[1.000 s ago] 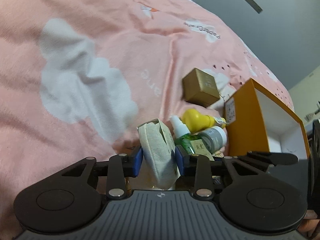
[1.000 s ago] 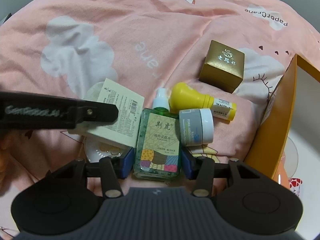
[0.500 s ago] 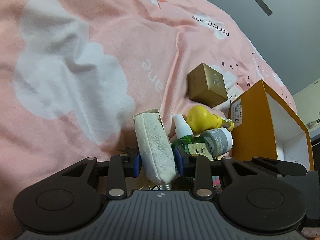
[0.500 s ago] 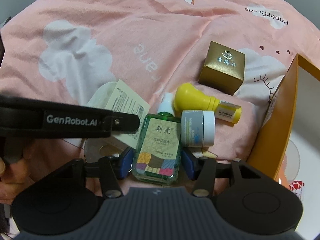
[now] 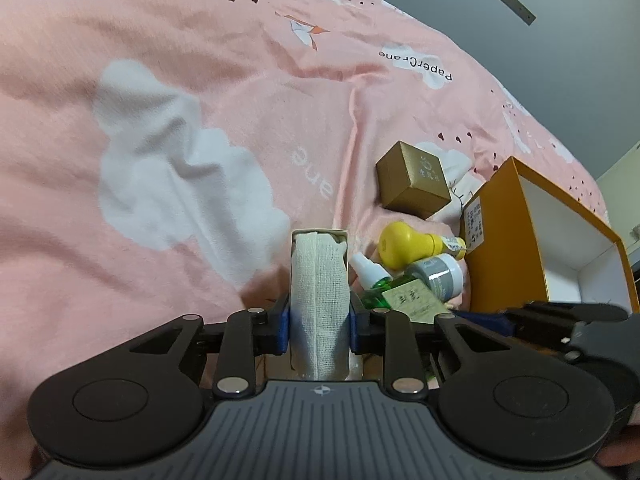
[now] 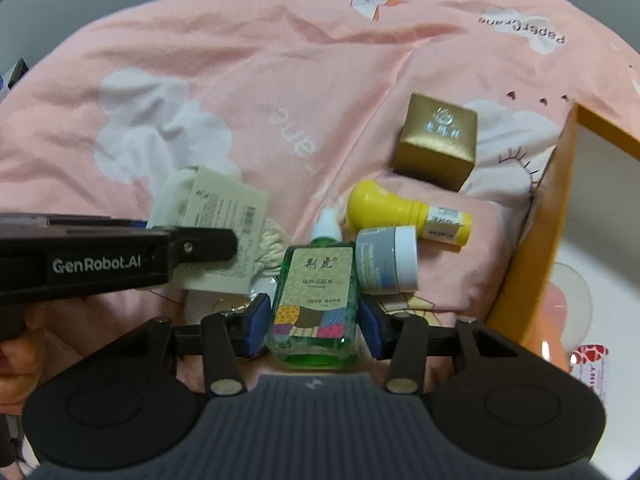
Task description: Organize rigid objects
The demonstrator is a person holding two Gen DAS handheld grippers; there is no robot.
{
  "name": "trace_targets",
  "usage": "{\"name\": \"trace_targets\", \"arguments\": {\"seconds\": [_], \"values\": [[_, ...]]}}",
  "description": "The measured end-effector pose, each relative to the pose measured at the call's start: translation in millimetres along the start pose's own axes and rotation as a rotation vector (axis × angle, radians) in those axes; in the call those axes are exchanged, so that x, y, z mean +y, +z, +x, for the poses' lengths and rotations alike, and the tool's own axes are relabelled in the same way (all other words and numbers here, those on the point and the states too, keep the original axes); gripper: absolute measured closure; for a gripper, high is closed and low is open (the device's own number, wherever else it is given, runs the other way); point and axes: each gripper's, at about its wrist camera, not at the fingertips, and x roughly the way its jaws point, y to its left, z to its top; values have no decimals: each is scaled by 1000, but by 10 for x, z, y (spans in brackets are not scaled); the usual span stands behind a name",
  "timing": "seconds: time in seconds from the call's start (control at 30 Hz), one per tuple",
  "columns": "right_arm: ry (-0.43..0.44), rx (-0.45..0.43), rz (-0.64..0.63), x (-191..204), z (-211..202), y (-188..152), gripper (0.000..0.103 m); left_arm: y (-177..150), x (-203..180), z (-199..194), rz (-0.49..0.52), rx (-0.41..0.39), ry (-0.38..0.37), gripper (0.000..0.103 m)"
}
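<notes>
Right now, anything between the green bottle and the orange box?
Yes. The grey jar lies right beside the green bottle on the side facing the orange box, with the yellow bottle just behind it. The right hand-held gripper straddles the green bottle, jaws just closing in, pads not clearly touching. Lifting would clear both.

Open pink cloud-print bedspread (image 5: 168, 92) across upper left and centre. Crowding lower right: gold cube box (image 5: 414, 184), yellow bulb-shaped bottle (image 5: 404, 246), grey-and-white jar (image 5: 440, 278), orange open cardboard box (image 5: 504, 240).
</notes>
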Motion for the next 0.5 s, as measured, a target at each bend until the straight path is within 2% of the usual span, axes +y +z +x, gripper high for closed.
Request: {"name": "trace_targets", "arguments": {"seconds": [0.3,0.5], "values": [[-10,-101,-5,10,-430,-14,57,-15,-126,-260,39,-64,6,74],[-18,-183,0,-12,-735,20,57,16,-191,-435,43,-106,-18,74]]}}
